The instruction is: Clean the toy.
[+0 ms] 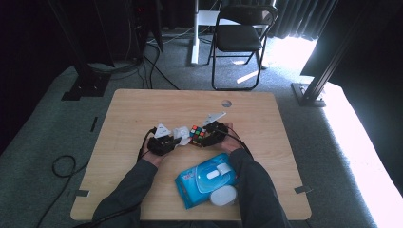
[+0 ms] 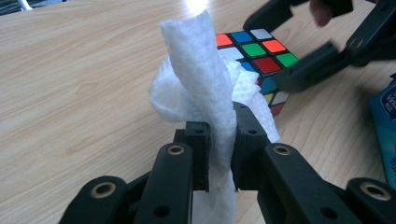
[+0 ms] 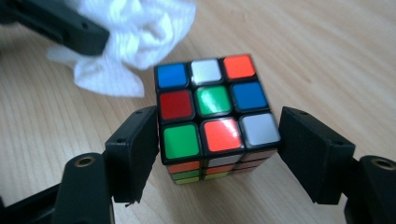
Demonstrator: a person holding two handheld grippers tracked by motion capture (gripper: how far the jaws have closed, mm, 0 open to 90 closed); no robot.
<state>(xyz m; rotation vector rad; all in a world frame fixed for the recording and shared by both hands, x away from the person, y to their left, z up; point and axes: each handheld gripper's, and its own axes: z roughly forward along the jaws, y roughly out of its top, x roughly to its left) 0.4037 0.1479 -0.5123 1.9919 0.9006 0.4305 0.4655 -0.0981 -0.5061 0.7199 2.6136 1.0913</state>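
Rubik's cube [image 3: 210, 116] is sitting near the middle of the wooden table [image 1: 142, 109], and every other place here is being given relative to it. Beyond the table's far edge, well behind the cube, a black folding chair [image 1: 240, 35] is standing on the grey carpet. On the table, nearer the person than the cube, a blue pack of wet wipes [image 1: 202, 183] is lying with a white flip lid on top; its printing is too small to read. A round white lid-like object [image 1: 223, 195] is lying beside the pack, farther still from the cube. The cube is showing black edges and a scrambled top face of blue, white, orange, red and green stickers, with no readable lettering. Touching its left side, a crumpled white wipe [image 2: 205, 88] is standing up from the left gripper [image 2: 219, 144], whose jaws are pinching it tightly. The right gripper [image 3: 215, 149] is reaching in from the cube's right, its jaws straddling the cube's two sides and pressing on them. Both forearms in dark sleeves are angling inward toward the cube.
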